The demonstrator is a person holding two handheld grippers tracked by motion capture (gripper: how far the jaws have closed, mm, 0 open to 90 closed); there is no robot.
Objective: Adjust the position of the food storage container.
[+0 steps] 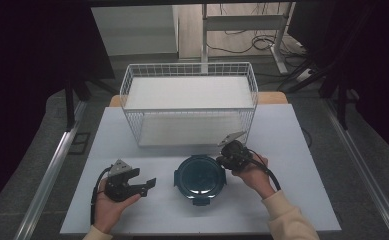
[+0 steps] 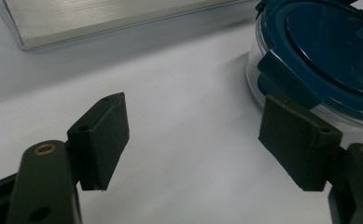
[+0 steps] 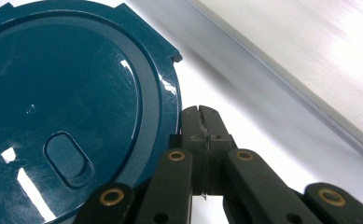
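A round container of clear plastic with a dark teal snap-on lid (image 1: pixel 200 178) stands on the pale grey surface (image 1: pixel 292 150), and I take it as the landmark for all places here. Behind it, near the far side of the surface, stands a white wire basket (image 1: pixel 189 102) with a white board as its bottom; the container is in front of the basket and apart from it. The left gripper (image 1: pixel 143 185) is to the left of the container, held in the person's left hand (image 1: pixel 113 202), and its black fingers (image 2: pixel 105 140) are spread wide with nothing between them. In the left gripper view the further finger is just beside the clear wall of the container, under one of the teal lid flaps (image 2: pixel 286 84), but I cannot tell whether it touches. The right gripper (image 1: pixel 225 161) is at the right rim of the container, a little towards the basket, held in the person's right hand (image 1: pixel 254 172), whose sleeve is cream coloured. In the right gripper view its two fingers (image 3: pixel 202 126) are pressed together, tip against tip, and they hold nothing; they lie just beside the edge of the teal lid. The lid is on the container and has a small oval shape in its top.
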